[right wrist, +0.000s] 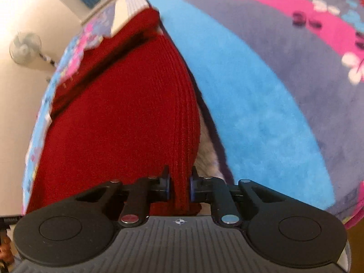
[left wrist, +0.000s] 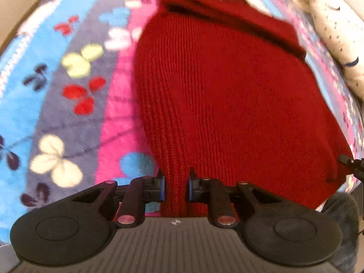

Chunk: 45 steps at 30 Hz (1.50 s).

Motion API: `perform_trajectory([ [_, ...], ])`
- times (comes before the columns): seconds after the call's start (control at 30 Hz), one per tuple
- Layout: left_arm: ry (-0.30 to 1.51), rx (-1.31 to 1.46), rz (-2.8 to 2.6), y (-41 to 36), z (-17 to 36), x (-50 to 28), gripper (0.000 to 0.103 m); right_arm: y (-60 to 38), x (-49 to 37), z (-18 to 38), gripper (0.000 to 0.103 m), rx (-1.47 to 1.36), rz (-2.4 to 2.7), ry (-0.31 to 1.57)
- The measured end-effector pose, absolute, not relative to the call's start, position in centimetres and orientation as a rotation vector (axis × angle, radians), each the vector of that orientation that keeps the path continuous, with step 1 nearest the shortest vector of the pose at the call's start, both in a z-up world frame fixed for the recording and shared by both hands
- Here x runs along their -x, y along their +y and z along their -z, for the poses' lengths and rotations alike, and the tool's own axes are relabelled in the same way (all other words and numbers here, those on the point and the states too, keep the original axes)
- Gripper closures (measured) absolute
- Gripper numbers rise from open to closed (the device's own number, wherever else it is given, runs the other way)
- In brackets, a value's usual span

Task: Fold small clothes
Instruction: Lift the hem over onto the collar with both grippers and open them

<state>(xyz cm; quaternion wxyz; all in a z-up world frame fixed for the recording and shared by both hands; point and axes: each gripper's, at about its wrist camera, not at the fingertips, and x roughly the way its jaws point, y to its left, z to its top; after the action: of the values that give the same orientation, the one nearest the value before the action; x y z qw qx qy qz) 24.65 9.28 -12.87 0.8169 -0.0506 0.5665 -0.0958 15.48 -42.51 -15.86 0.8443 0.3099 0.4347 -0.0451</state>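
Observation:
A red knitted garment (left wrist: 223, 86) lies spread on a striped fleece blanket with butterflies (left wrist: 56, 91). My left gripper (left wrist: 177, 185) is shut on the garment's near left edge. My right gripper (right wrist: 180, 183) is shut on the near right edge of the same red garment (right wrist: 118, 118). The far end of the garment is folded over into a darker band (left wrist: 204, 2). The right gripper's tip (left wrist: 351, 162) shows at the right edge of the left wrist view.
A white patterned cloth or pillow (left wrist: 336, 29) lies at the far right of the blanket. In the right wrist view the blanket (right wrist: 261, 104) runs to the right; a standing fan (right wrist: 25, 47) and a cream wall are at the left.

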Motion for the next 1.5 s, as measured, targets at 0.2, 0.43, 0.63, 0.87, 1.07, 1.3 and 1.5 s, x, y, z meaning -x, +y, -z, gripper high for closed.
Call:
perform_trajectory([
  [0.2, 1.053, 0.093, 0.229, 9.1, 7.3, -21.1, 0.084, -42.6, -12.8, 9.9, 0.089, -0.684, 0.041, 0.791],
  [0.43, 1.063, 0.129, 0.28, 10.1, 6.3, -13.1, 0.084, -41.9, -4.9, 8.1, 0.09, -0.704, 0.045, 0.798],
  [0.63, 1.115, 0.187, 0.323, 11.0, 6.1, -4.2, 0.085, -41.3, 4.4, 6.9, 0.09, -0.76, 0.06, 0.849],
  [0.87, 1.14, 0.217, 0.3, 11.6, 5.9, -6.2, 0.085, -42.0, 2.9, 5.5, 0.09, -0.826, 0.083, 0.879],
  [1.07, 1.065, 0.22, 0.278, 10.3, 2.6, -16.1, 0.084, -43.5, -8.7, 3.4, 0.09, -0.834, 0.077, 0.877],
  [1.3, 0.966, 0.315, 0.07, 9.4, 3.1, -38.5, 0.048, -46.8, -29.6, 3.7, 0.084, -0.828, 0.249, 0.793],
  [1.5, 0.95, 0.395, -0.087, 11.9, 5.5, -47.6, 0.008, -48.3, -34.9, 9.9, 0.038, -0.842, 0.348, 0.794],
])
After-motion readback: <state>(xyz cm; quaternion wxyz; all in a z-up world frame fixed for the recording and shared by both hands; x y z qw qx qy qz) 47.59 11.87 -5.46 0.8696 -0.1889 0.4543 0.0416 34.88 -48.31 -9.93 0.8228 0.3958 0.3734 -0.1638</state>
